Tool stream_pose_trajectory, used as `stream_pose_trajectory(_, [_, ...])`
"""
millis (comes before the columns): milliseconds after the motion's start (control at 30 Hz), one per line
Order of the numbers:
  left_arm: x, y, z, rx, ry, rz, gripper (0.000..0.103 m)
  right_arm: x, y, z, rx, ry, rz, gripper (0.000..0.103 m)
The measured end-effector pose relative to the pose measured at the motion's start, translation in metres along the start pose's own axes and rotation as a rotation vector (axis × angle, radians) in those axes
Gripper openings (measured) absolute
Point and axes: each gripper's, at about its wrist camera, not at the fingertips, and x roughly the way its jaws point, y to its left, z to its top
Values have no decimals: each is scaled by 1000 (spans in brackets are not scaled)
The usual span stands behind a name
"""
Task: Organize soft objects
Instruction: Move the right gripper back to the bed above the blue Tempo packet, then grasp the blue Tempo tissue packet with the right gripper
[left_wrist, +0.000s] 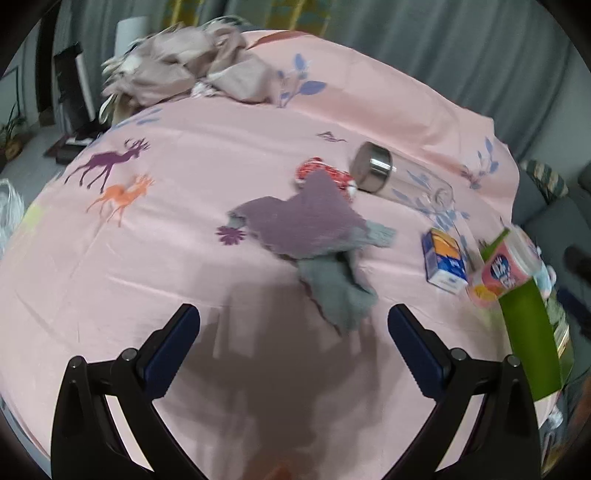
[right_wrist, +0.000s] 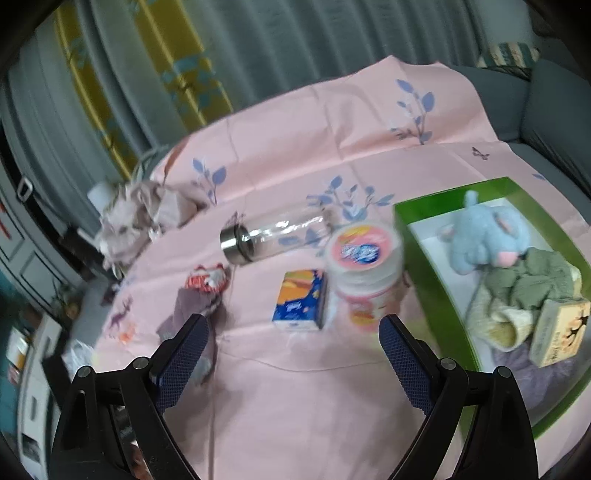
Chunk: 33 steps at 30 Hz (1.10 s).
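A home: patterned pink bedsheet, curtains, sofa.

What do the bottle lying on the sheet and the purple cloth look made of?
Bottle: clear glass or hard plastic, since the sheet's leaf print shows through it; shiny metal-looking cap. Purple cloth: soft matte fabric, probably terry or knit; it lies limp and creased.

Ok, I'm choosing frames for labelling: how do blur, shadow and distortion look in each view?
Left wrist: a dark shadow falls on the pink sheet ahead of the left gripper; the right side smears. Right wrist: motion blur throughout, label on the pink tub illegible. Both: fisheye bending, black vignette corners.
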Motion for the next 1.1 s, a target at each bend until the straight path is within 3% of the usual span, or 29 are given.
stream_pose_trajectory(133, [0,12,5,-49,-9,12,102,28,18,1,-6,49,-30,88])
stream_pose_trajectory(267, [-4,18,6,-64,-17,24,101,68,30,1,-19,99,-156,80])
stream_pose_trajectory(433, [-7,27,10,-104,-14,-10,101,113,32,-1,3,179,-238,70])
stream_pose_trajectory(600, [-8,27,12,-110,-10,-21,100,126,37,0,-43,153,-331,70])
stream_pose_trajectory(833, [-7,26,12,-103,-3,-25,101,129,34,5,-60,155,-378,70])
stream_pose_trajectory(1033, [-7,26,11,-106,1,-23,100,138,29,5,-48,202,-348,70])
stream_pose_trajectory(1100, [-6,26,12,-106,4,-23,100,141,29,3,-57,212,-342,65])
